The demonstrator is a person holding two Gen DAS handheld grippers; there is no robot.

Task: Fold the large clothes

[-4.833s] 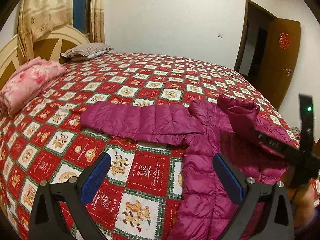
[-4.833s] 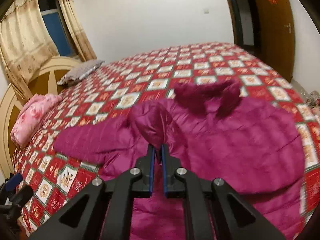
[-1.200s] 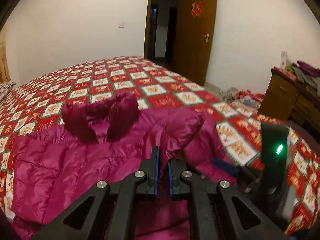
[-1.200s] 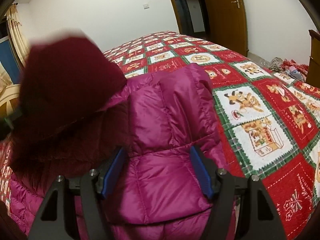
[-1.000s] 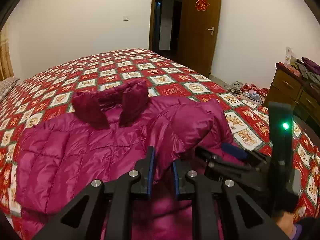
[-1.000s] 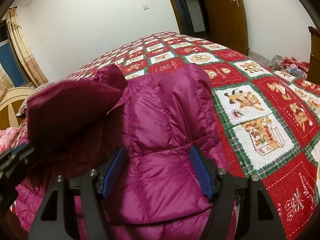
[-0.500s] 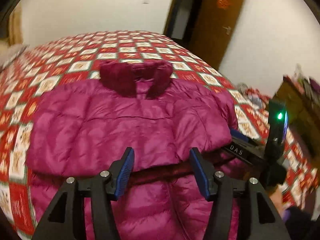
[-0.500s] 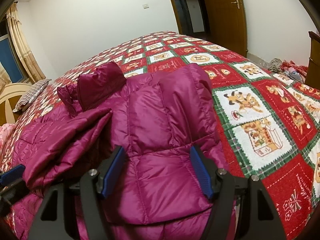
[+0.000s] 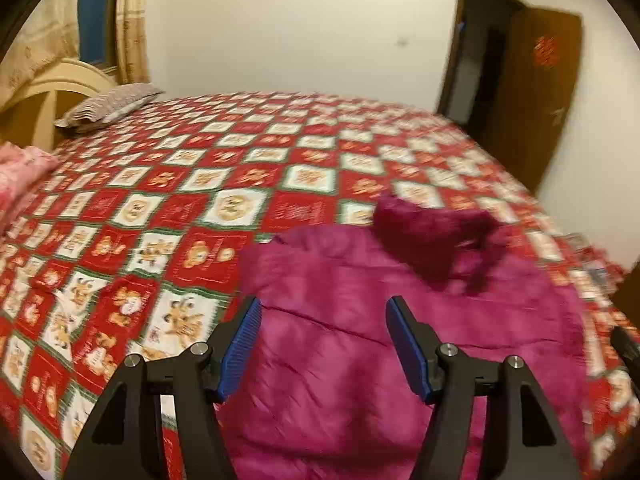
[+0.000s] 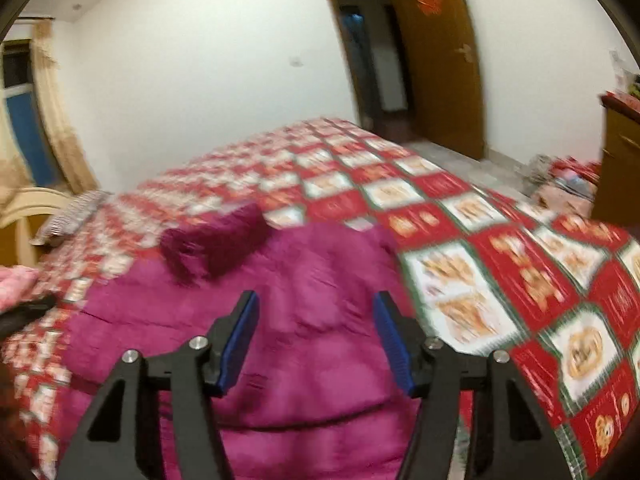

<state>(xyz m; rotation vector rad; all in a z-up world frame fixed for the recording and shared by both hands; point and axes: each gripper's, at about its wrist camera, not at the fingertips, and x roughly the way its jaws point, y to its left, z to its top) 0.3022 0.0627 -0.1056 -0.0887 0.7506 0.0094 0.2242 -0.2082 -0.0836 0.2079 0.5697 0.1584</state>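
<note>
Left gripper: blue-padded fingers spread wide, nothing between them, poised above the magenta puffer jacket. Right gripper: fingers likewise spread wide and empty, over the same jacket. The jacket lies flat on the near part of the red patchwork bedspread, its darker collar pointing toward the far wall. Beyond it: a grey pillow by the headboard, pink bedding at left, a brown door standing open. Both views are motion-blurred.
</note>
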